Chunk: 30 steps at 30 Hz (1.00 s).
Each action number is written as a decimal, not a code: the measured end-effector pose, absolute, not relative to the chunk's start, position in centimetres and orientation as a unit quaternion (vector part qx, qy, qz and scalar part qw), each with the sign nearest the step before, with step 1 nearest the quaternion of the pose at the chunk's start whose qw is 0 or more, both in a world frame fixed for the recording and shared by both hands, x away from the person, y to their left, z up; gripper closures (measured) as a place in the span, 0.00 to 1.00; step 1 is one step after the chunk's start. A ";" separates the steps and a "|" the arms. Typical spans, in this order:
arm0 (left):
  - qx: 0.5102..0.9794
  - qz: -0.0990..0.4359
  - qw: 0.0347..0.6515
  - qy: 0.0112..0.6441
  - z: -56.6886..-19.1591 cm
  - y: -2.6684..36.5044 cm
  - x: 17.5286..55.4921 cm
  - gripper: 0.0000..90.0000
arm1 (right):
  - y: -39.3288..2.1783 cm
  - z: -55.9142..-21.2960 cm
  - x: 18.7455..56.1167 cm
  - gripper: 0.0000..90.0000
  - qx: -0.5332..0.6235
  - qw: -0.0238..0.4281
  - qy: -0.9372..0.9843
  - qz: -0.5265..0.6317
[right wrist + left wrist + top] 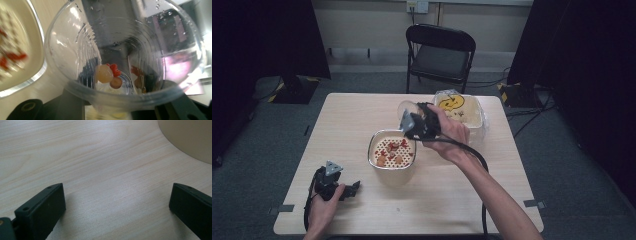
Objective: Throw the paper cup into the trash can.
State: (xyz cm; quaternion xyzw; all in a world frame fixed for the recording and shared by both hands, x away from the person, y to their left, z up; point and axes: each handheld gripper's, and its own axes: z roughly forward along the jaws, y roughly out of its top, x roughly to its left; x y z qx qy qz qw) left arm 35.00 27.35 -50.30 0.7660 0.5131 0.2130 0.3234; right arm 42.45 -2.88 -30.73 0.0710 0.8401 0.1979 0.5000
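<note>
A cream square container (371, 150) stands mid-table, its perforated insert holding red and orange pieces. Just above its far right corner my right gripper (412, 119) is shut on a clear plastic cup (406, 107), tipped mouth-down toward the container. In the right gripper view the cup (140, 45) is wet inside, with a pale ball and a few red bits (108, 74) stuck at its bottom; the container's rim (37, 72) shows at left. My left gripper (352, 189) lies on the table at front left, open (117, 207) over bare wood, with the container's wall (190, 137) ahead on the right.
A clear plastic box with a yellow label (462, 111) sits at the back right of the wooden table (462, 200), just behind my right hand. A black folding chair (439, 50) stands beyond the far edge. Dark curtains flank both sides.
</note>
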 end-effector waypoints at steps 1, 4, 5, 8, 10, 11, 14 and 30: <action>0.766 0.213 0.324 0.513 -50.3 27.3 35.0 0.00 | -3.4 -30.3 42.9 0.64 0.098 0.476 0.844 0.228; 0.766 0.213 0.323 0.513 -50.3 27.4 35.0 0.00 | -5.5 -28.9 44.6 0.64 0.171 0.407 0.843 0.307; 0.766 0.213 0.324 0.513 -50.3 27.4 35.0 0.00 | -6.0 -28.7 44.8 0.64 0.185 0.395 0.841 0.319; 0.766 0.213 0.324 0.513 -50.3 27.4 35.0 0.00 | -7.8 -27.9 45.9 0.63 0.225 0.357 0.830 0.366; 0.766 0.213 0.323 0.513 -50.3 27.4 35.0 0.00 | -8.8 -27.6 46.4 0.63 0.252 0.331 0.821 0.390; 0.766 0.213 0.323 0.513 -50.3 27.4 35.0 0.00 | -9.3 -27.4 46.7 0.63 0.264 0.321 0.816 0.403; 0.766 0.213 0.324 0.513 -50.3 27.4 35.0 0.00 | -11.0 -26.9 47.7 0.63 0.299 0.296 0.799 0.429; 0.766 0.213 0.324 0.513 -50.3 27.4 35.0 0.00 | -16.8 -28.2 52.8 0.57 0.420 0.275 0.757 0.418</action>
